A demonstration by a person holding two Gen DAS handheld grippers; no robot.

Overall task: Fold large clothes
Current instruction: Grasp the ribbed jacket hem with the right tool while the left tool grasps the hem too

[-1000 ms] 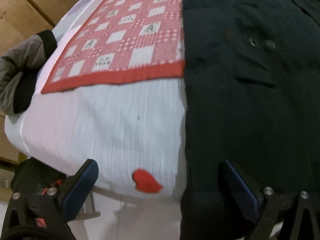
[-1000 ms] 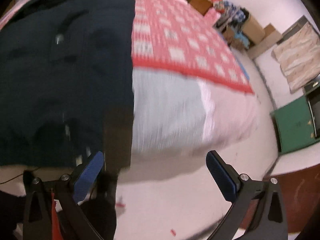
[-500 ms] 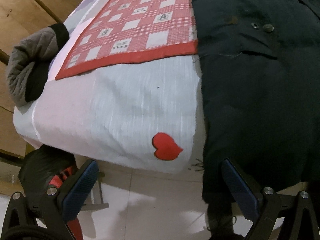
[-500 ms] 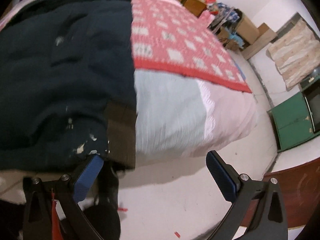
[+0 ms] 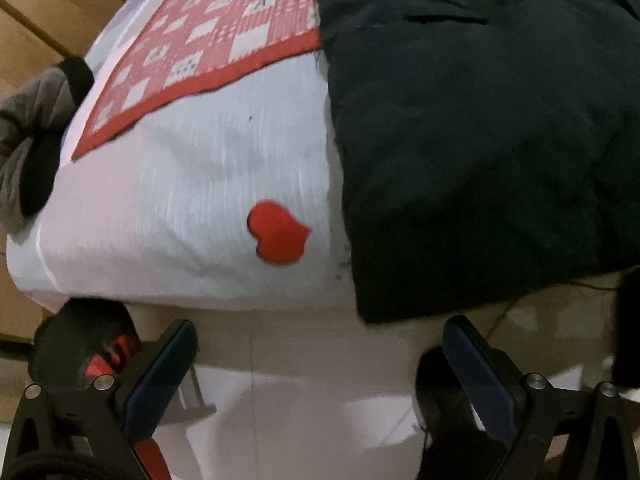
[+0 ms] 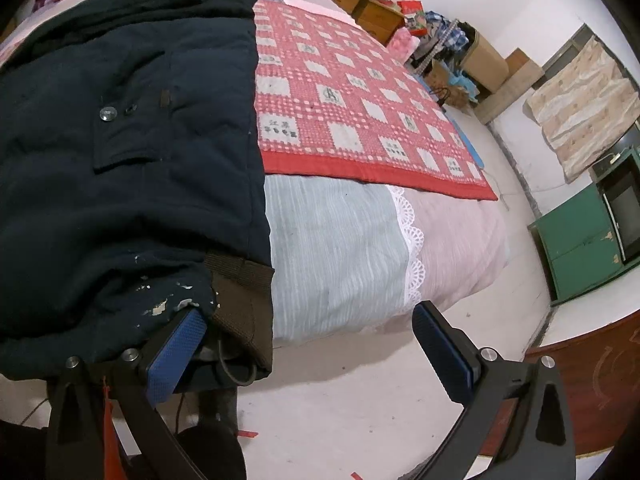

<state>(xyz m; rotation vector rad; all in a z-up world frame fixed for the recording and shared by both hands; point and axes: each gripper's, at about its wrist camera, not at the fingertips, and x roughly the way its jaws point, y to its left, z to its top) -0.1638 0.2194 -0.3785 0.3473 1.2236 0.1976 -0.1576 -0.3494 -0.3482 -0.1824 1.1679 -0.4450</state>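
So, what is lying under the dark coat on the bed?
The dark coat lies on the pale bedcover and overlaps the red checked blanket along its edge. What lies beneath its middle is covered and cannot be seen.

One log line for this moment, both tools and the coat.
left tool: open, empty, below hem | right tool: open, at hem corner | coat: flat on bed, hem overhanging
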